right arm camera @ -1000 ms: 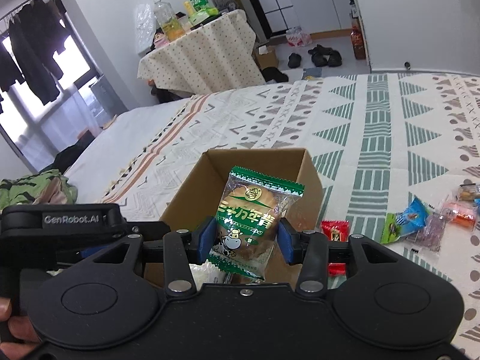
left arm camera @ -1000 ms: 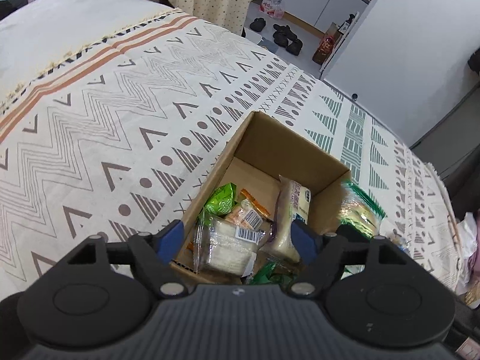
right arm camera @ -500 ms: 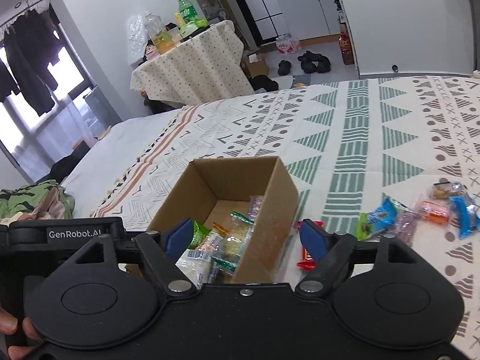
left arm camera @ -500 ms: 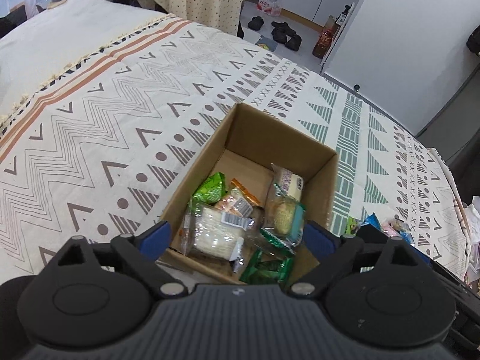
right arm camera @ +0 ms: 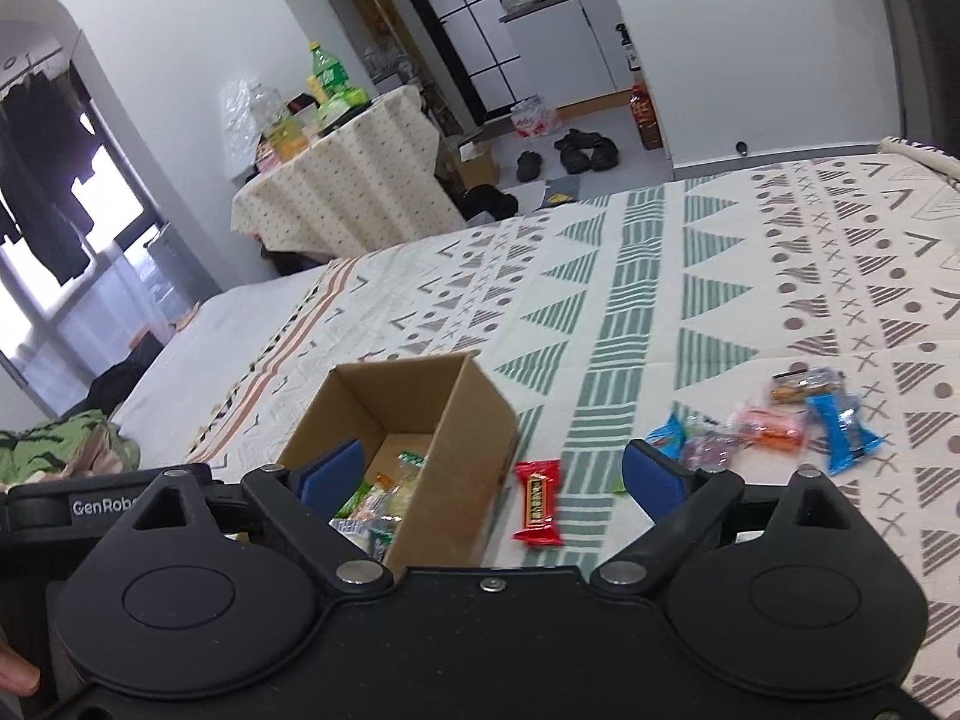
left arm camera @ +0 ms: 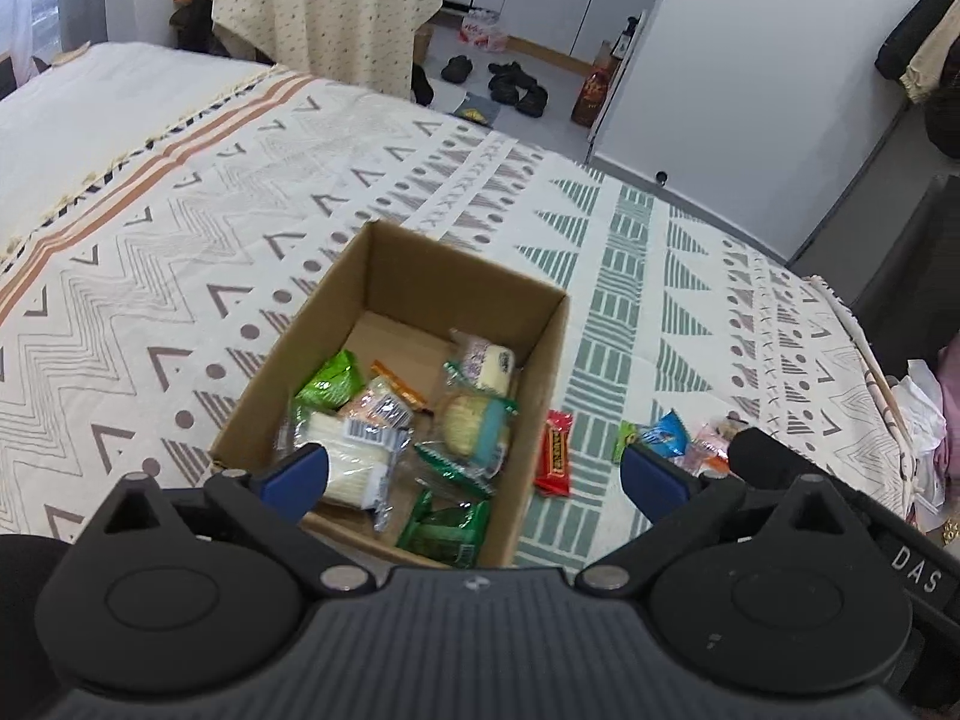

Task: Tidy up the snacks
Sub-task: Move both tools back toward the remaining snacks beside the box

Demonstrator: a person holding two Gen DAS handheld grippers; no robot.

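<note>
While both grippers hang above the bed, neither one has anything between its fingers: the left gripper [left arm camera: 474, 474] is spread wide over the cardboard box [left arm camera: 456, 288], and the right gripper [right arm camera: 492, 474] is just as wide apart, hovering over the box's right wall and the blanket [right arm camera: 690, 276] beside it.

The box sits upright on the patterned blanket, toward the near edge of the bed, its top open. Inside lie several wrapped snacks (crowded toward the near end): a white packet with a barcode [left arm camera: 354, 468], a light green bag [left arm camera: 330, 381], a round cake in a green-edged wrapper [left arm camera: 474, 426], a pale roll in clear wrap [left arm camera: 486, 363], and a dark green packet [left arm camera: 444, 525] against the near wall.

Just outside the box's right wall, a red bar [right arm camera: 538, 501] lies flat on the blanket, close to the cardboard but whether it touches is hard to tell. Farther right, well apart from the box, a loose cluster of snacks rests on the blanket, among them a blue packet [right arm camera: 843, 429] and a pink one [right arm camera: 765, 426].
</note>
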